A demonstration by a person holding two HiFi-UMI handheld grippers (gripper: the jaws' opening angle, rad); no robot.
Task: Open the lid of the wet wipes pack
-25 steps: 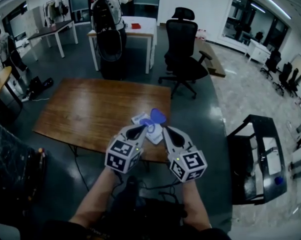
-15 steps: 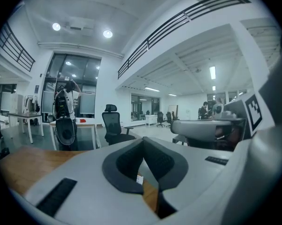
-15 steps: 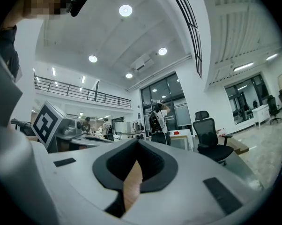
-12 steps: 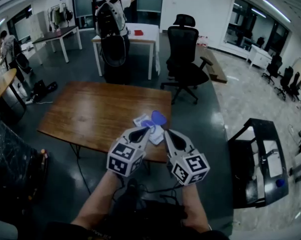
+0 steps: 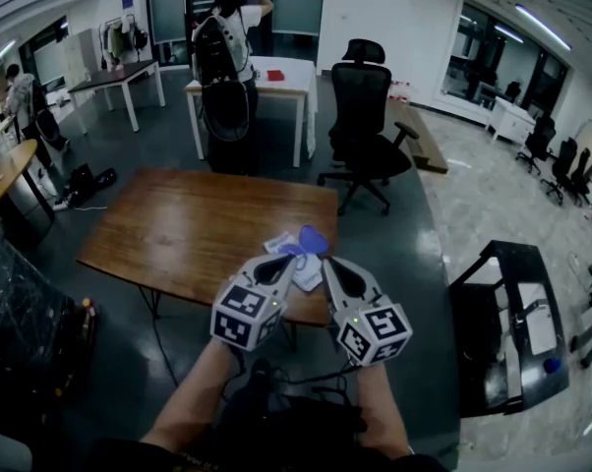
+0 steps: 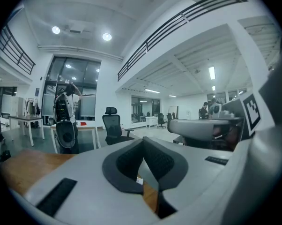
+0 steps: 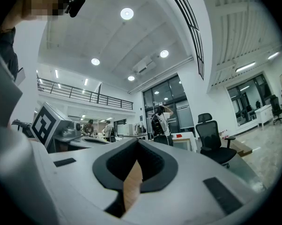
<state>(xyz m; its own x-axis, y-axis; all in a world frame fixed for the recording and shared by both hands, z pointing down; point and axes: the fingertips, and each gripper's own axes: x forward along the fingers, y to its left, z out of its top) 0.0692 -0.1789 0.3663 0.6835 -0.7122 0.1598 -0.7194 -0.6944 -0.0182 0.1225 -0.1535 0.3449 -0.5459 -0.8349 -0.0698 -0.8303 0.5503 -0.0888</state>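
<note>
The wet wipes pack (image 5: 279,241), white with blue print, lies near the front right edge of the wooden table (image 5: 178,229). Its blue lid (image 5: 313,237) stands raised above it. My left gripper (image 5: 293,258) hovers just in front of the pack, shut, with nothing between its jaws (image 6: 143,139). My right gripper (image 5: 326,261) is beside it on the right, also shut and holding nothing (image 7: 137,141). Through the gap under the left jaws I see the table top and a bit of white pack.
A black office chair (image 5: 367,126) stands beyond the table. Farther back, a person with a backpack (image 5: 222,57) stands at a white desk (image 5: 276,77). A black cart (image 5: 512,313) is on the right. Cables lie on the dark floor by my feet.
Both grippers have lifted slightly and drawn back a little from the pack. They stay shut. The pack has not moved and its lid stays raised.
</note>
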